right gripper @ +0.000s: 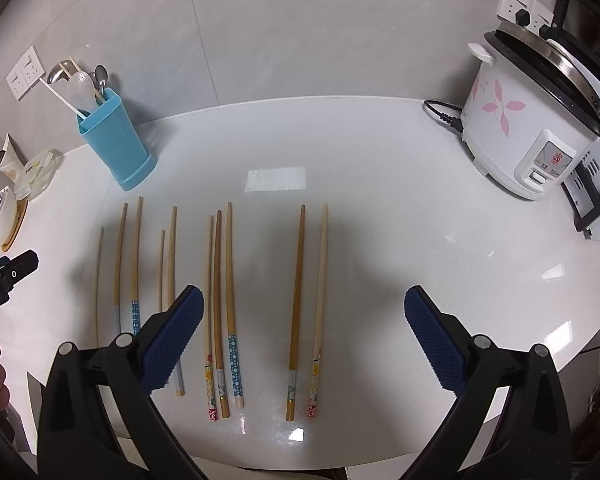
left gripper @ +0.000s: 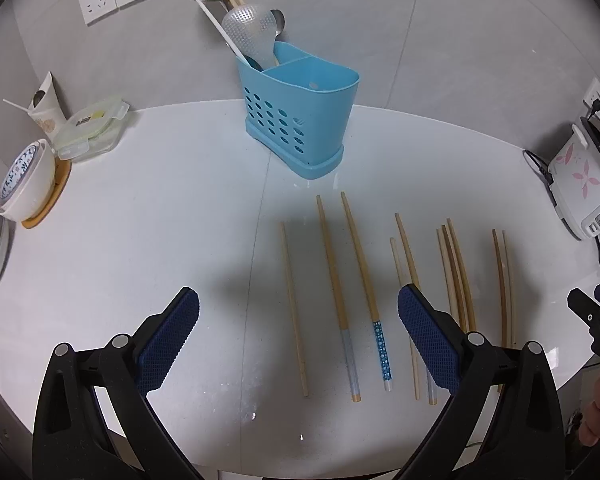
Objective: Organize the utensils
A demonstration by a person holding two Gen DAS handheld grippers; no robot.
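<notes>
we see our left gripper (left gripper: 298, 322) at the bottom of the left wrist view, its blue pads wide apart and holding nothing. it hangs above the white table (left gripper: 140, 240). the chopsticks (left gripper: 342, 296) lie in a row in the lower middle and lower right of this frame, flat on the table, with thin ends toward the top. three of them show between the two pads, and others lie behind and to the right of the right pad. the blue holder (left gripper: 300, 120) stands upright in the upper middle of the frame, above the row and apart from it. its left compartment holds a rice paddle (left gripper: 250, 32), spoons and some sticks; the right compartment looks empty from here.

in the right wrist view our right gripper (right gripper: 304, 334) is also wide and empty, at the bottom of the frame. here the chopsticks (right gripper: 230, 304) spread across the lower left and middle, in loose groups of three, two, three and two. the last two lie between the pads. the holder (right gripper: 114, 144) is at the left of the frame, near the wall. a rice cooker (right gripper: 532, 120) stands at the upper right, well apart from the sticks.

at the left edge of the left wrist view we see a bowl (left gripper: 26, 184) and a lidded box (left gripper: 92, 128).
</notes>
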